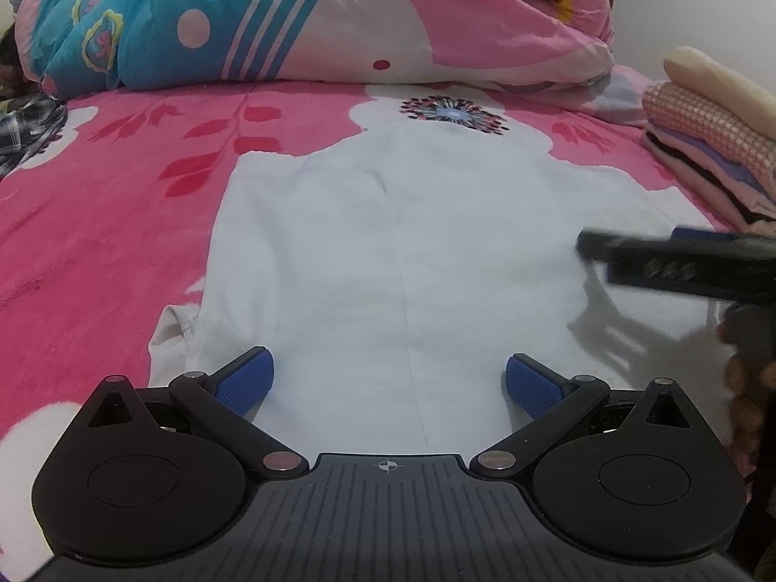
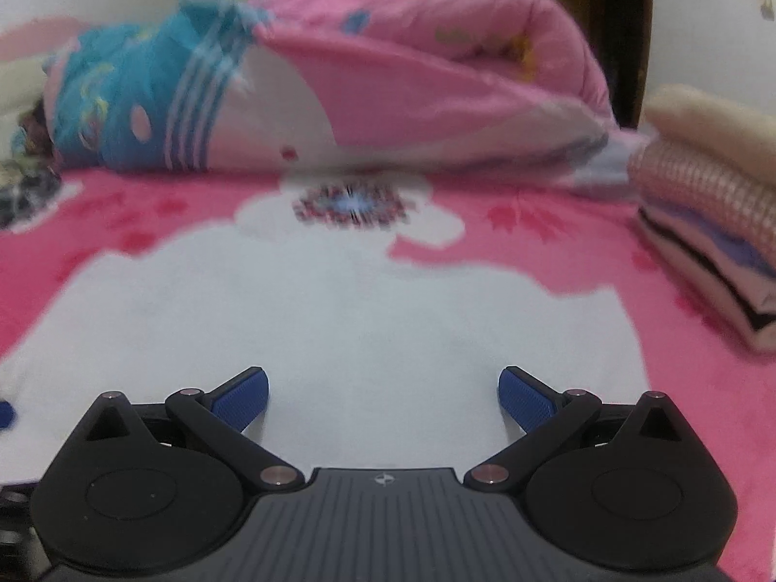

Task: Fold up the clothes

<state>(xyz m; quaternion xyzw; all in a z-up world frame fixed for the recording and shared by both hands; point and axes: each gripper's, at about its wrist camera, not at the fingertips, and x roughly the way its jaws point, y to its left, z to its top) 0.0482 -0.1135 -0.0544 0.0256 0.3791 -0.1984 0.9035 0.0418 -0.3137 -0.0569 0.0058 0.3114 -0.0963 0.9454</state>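
In the left wrist view the left gripper [image 1: 389, 378], jaws spread and empty, hovers over a white garment [image 1: 402, 252] lying flat mid-bed on the pink blanket [image 1: 97, 223]. In the right wrist view the right gripper [image 2: 383, 390], likewise released, hangs above the same garment; folded clothes [image 2: 718, 237] stack at the bed's right edge.

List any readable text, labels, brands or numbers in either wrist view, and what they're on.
None readable in either view.
Left tool: only a crosshair mark on its body, no letters.
Right tool: a small emblem in the same spot, blurred.
White garment: plain, no print visible.
Folded stack: patterns only, no text.
Bedspread: floral print only.
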